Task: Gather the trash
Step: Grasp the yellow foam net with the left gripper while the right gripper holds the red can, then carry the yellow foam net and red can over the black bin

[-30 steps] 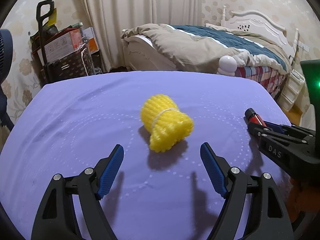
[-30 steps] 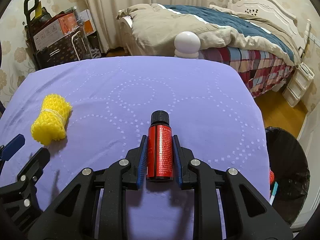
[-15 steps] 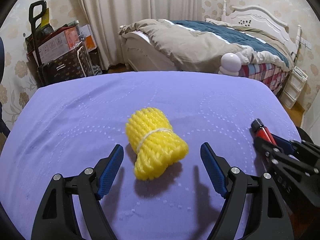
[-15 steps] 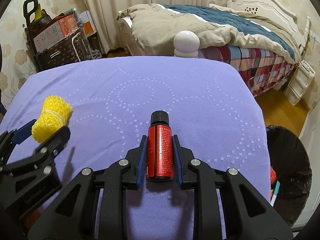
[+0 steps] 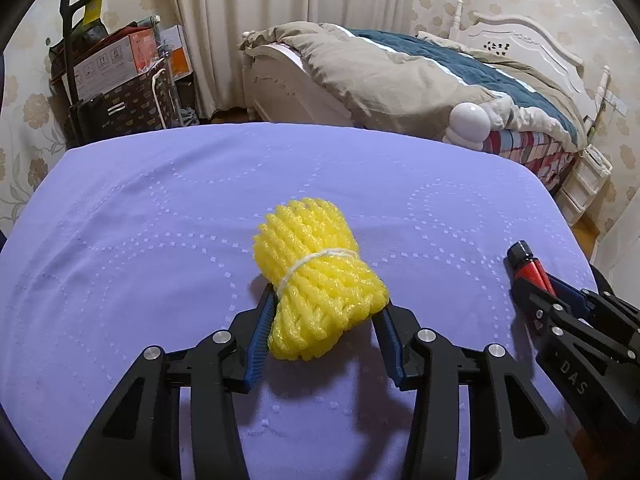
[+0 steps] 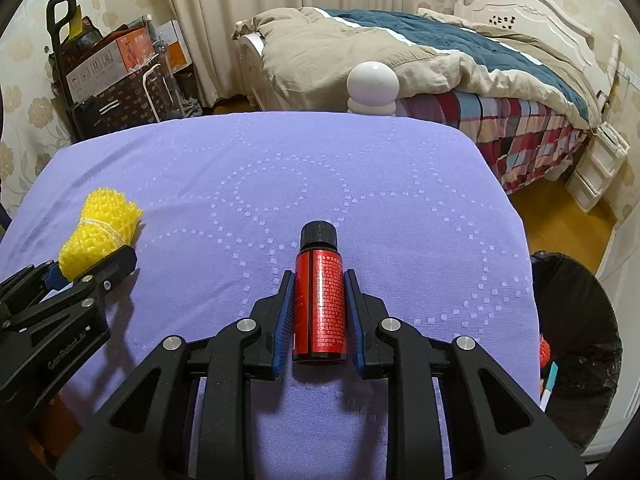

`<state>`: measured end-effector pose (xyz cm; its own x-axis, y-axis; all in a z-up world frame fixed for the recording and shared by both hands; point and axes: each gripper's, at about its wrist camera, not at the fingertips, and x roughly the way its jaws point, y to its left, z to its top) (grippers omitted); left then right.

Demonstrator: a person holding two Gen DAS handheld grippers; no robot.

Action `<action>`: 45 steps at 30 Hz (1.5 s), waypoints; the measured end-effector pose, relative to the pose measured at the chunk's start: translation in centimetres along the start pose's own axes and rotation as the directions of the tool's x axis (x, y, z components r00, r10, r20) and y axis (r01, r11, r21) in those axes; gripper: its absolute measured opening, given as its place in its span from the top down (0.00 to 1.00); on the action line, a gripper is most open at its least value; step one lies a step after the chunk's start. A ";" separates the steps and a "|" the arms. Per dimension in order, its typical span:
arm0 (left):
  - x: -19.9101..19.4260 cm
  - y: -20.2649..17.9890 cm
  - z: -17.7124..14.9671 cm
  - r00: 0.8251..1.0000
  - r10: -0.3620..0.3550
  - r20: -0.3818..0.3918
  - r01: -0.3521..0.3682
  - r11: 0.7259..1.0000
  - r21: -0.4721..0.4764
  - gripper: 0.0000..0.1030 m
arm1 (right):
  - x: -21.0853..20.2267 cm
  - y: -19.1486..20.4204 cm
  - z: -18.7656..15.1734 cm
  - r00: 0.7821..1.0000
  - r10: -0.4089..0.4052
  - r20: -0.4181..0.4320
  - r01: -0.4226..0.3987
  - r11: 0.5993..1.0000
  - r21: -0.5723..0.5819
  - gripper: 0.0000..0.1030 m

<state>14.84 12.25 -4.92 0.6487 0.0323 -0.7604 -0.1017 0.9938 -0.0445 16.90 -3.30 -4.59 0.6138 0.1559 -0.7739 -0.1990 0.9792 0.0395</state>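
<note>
The desk (image 6: 280,168) wears matt lilac cloth with stitched dotted rings. Yellow foam netting (image 5: 320,276) looks spongy and rough, tied with thin white string. The little bottle (image 6: 319,300) is glossy red, probably glass, with a ribbed black cap. Both tools look like matt black plastic.

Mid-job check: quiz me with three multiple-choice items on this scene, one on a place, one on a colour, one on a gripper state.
1. Where is the bin?
A. on the table
B. past the table's right edge
C. on the bed

2. What colour is the bottle's cap?
A. black
B. white
C. yellow

3. What is the left gripper doing?
A. wide open, empty
B. holding the bottle
C. closed round the foam net

Key: 1 B, it stands low beside the cloth; 2 A, dark cap above red label; 3 C, its jaws have just closed and both pads press the net.
</note>
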 end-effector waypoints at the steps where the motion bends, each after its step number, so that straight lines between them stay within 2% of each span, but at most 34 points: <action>1: -0.2 -0.1 -0.1 1.000 -0.002 0.004 0.002 1.000 0.004 0.56 | 0.0 0.0 0.0 1.000 -0.002 0.000 0.002 1.000 -0.001 0.78; 8: -1.3 -0.6 -0.8 0.999 0.010 0.032 -0.011 0.999 0.038 0.56 | -0.5 0.0 -0.4 1.000 -0.013 0.001 0.013 1.000 0.007 0.77; 22: -3.9 -2.3 -3.4 0.999 -0.024 0.043 0.021 0.997 0.073 0.56 | -3.2 -0.5 -3.5 1.000 -0.016 0.000 0.016 0.999 0.032 0.78; 45: -7.6 -8.0 -7.5 0.992 -0.109 0.059 0.098 0.981 0.166 0.56 | -9.5 -4.6 -9.9 0.999 -0.037 0.030 0.033 0.994 0.107 0.77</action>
<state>5.09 3.27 -3.65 0.6990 -0.0699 -0.7117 0.0892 0.9960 -0.0102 4.40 -10.62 -3.70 0.6434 0.1236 -0.7555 -0.0952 0.9921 0.0812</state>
